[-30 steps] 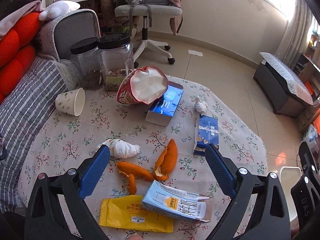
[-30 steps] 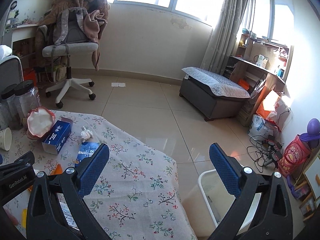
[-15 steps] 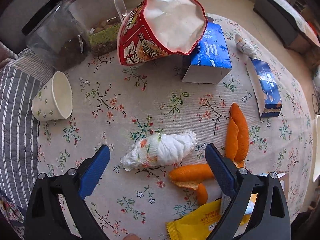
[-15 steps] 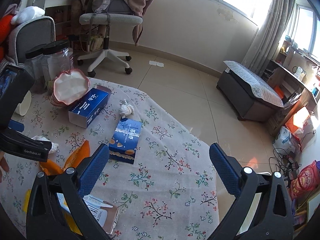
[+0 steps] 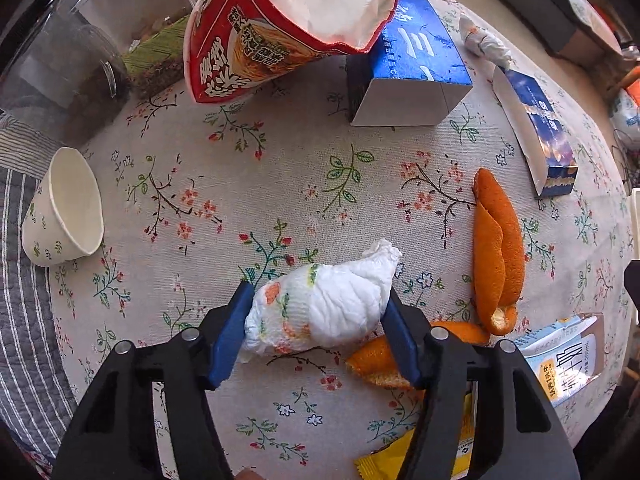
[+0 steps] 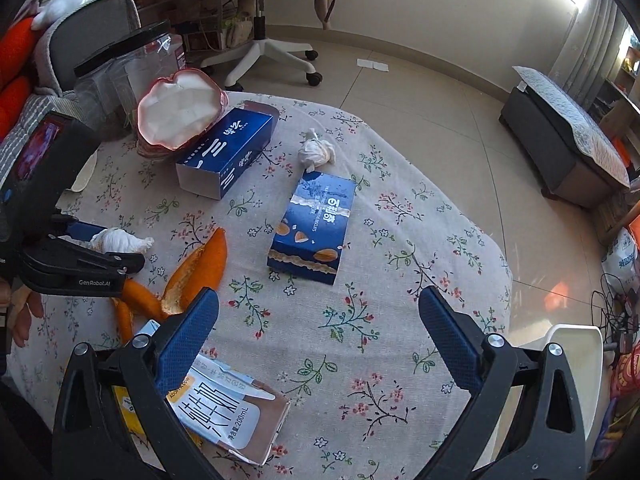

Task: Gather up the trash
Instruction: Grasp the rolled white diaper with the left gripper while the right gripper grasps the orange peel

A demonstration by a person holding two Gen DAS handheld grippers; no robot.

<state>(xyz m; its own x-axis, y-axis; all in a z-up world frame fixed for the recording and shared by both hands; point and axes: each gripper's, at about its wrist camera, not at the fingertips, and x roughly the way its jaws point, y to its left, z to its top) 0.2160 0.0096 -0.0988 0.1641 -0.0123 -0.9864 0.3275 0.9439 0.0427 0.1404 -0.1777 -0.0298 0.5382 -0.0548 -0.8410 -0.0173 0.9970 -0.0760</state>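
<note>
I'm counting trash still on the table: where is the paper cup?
In the left wrist view, the paper cup lies on its side at the table's left edge, beside the clear jars and the striped cushion.

A crumpled white napkin (image 5: pixel 320 312) with a faint floral print lies on its side on the table, lengthwise between two blue pads that touch its ends. Orange peels (image 5: pixel 498 252) lie just right of it, curled and split. A flattened milk carton (image 6: pixel 228 408) rests near the table's edge over a yellow wrapper (image 5: pixel 384 460). A smaller tissue wad (image 6: pixel 316 152) sits beside a flat blue biscuit box (image 6: pixel 316 228). A red noodle cup (image 5: pixel 280 28) leans on a long blue box (image 6: pixel 228 152). A paper cup (image 5: pixel 64 208) lies tipped over.
</note>
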